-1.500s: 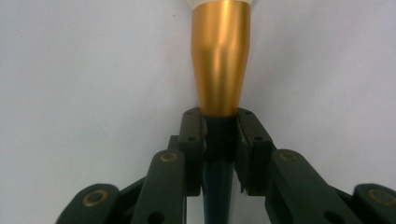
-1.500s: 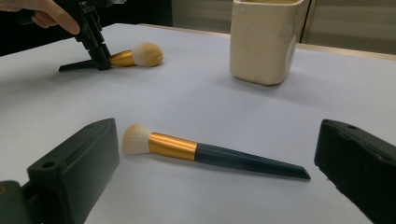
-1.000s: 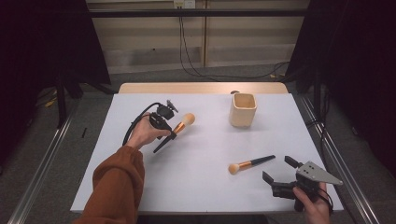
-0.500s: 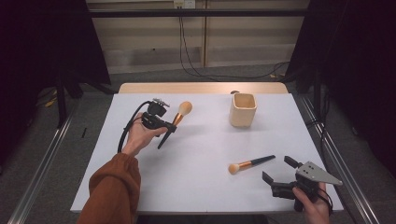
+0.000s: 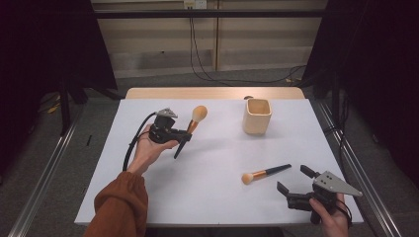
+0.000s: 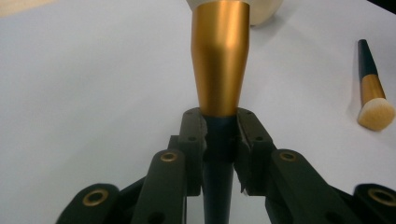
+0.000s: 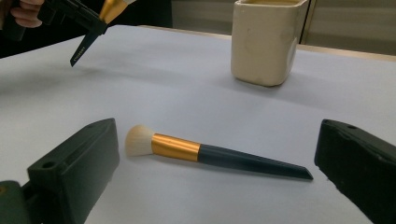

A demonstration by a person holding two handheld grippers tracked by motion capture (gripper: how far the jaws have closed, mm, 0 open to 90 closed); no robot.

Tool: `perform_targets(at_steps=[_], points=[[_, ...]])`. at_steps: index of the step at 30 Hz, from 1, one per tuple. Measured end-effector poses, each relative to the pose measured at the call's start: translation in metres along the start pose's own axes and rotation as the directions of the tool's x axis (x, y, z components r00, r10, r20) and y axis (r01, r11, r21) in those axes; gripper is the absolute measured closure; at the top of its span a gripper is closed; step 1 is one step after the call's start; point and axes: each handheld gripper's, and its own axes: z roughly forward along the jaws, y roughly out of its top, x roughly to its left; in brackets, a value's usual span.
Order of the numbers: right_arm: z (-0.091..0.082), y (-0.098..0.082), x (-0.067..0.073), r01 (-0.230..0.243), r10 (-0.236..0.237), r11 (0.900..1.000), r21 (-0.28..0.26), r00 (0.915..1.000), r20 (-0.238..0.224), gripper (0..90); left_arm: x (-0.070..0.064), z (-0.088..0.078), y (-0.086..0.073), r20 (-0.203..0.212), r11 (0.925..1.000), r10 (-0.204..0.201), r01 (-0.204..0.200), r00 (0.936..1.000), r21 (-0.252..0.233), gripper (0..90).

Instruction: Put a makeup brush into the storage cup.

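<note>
My left gripper (image 5: 185,136) is shut on the dark handle of a makeup brush (image 5: 194,123) and holds it above the white table, with the pale head tilted up and away. In the left gripper view the jaws (image 6: 219,135) clamp just below the gold ferrule (image 6: 218,60). A second brush (image 5: 267,173) lies flat on the table at the front right. My right gripper (image 5: 295,178) rests open just beside it. In the right gripper view that brush (image 7: 205,154) lies between the spread jaws, untouched. A cream cup (image 5: 257,116) stands upright at the back right.
The white table top (image 5: 217,197) has a wooden strip along its far edge. Metal rails run down both sides of the table. Cables hang on the wall behind. The cup (image 7: 264,39) is beyond the lying brush in the right gripper view.
My left hand has shifted a little to the left with the brush, which now stands steeper with its head higher. The right gripper and the lying brush have not moved.
</note>
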Motion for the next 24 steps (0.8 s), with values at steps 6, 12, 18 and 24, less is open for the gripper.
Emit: perform_targets(at_steps=[6,12,18,24], points=[[-0.001,0.000,0.000,0.000,0.000,1.000,-0.004,1.0000,-0.001,0.0,-0.001,-0.009,-0.010,0.003,0.9970,-0.002,0.003,1.0000,-0.077,74.6],[-0.001,0.001,0.002,0.008,-0.008,1.000,-0.013,1.0000,-0.003,0.0,-0.006,-0.016,-0.020,-0.002,0.9893,-0.006,0.006,1.0000,-0.145,74.6],[0.001,0.001,0.005,0.011,-0.011,1.000,-0.023,0.9998,-0.017,0.0,-0.010,-0.017,-0.026,0.011,0.9843,-0.006,0.008,0.9999,-0.176,74.6],[0.002,0.002,0.006,-0.020,0.019,0.999,-0.032,0.9995,-0.024,0.0,-0.016,-0.020,-0.030,0.025,0.9712,-0.010,0.016,0.9996,-0.238,74.6]])
